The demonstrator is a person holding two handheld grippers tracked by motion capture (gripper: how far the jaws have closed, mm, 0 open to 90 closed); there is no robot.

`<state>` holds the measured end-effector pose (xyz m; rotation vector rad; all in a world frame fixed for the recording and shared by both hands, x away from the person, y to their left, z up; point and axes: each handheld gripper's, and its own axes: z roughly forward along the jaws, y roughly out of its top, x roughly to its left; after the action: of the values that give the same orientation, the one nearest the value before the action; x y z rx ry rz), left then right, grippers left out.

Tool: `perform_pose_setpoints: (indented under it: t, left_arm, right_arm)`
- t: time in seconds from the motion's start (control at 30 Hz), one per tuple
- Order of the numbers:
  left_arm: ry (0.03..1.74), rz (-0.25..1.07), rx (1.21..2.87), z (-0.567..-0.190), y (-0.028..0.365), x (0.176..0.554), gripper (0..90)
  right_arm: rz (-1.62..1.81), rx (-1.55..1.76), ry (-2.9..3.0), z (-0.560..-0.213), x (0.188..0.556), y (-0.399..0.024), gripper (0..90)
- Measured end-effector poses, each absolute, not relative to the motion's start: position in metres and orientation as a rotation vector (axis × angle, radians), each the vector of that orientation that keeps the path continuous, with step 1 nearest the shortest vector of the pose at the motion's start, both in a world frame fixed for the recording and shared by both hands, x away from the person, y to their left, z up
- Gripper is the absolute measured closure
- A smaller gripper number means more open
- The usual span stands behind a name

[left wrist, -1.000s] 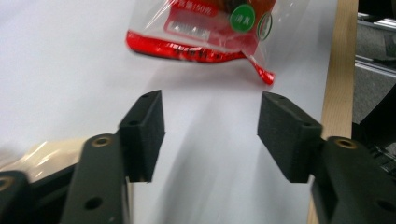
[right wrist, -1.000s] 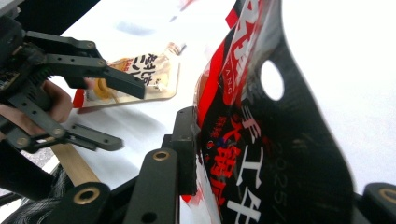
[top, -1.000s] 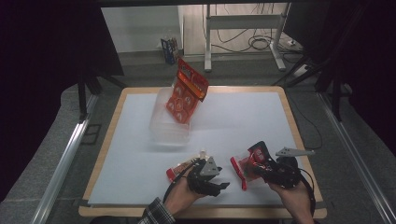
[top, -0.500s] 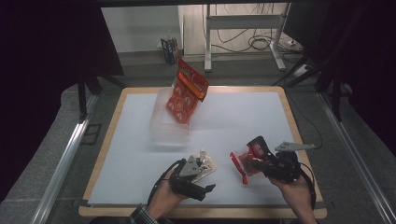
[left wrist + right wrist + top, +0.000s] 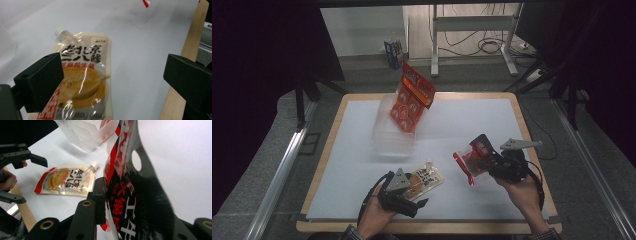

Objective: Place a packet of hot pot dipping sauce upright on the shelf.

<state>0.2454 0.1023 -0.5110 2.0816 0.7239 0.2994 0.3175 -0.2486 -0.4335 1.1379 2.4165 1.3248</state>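
1. High view: the left tongs [image 5: 412, 192] stand spread, their jaws having just been opening, with the pale spouted pouch [image 5: 426, 179] lying flat on the white surface [image 5: 492, 125] between them, released. The right tongs [image 5: 476, 156] clamp a red-and-black packet [image 5: 468, 161], lifted off the surface. A clear tub [image 5: 393, 135] holds an orange packet [image 5: 411, 100] (leaning out over its rim).
2. Left gripper view: the pouch [image 5: 82, 82] lies between wide-apart jaws, pads off it.
3. Right gripper view: the red-and-black packet [image 5: 130, 195] hangs pinched in the jaws; the pouch [image 5: 66, 181] lies beyond.
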Motion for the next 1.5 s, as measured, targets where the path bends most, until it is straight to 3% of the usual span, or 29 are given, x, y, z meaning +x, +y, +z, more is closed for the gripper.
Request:
perform_pose_setpoints:
  t: [0.93, 1.5]
  left_arm:
    - [0.795, 0.362, 2.078, -0.516, 0.130, 0.229, 1.4]
    - [0.838, 0.364, 2.085, -0.518, 0.136, 0.226, 1.1]
  right_arm:
    - [1.325, 0.946, 2.556, -0.418, 0.388, -0.176, 70.1]
    - [1.282, 0.866, 2.618, -0.416, 0.405, -0.140, 70.1]
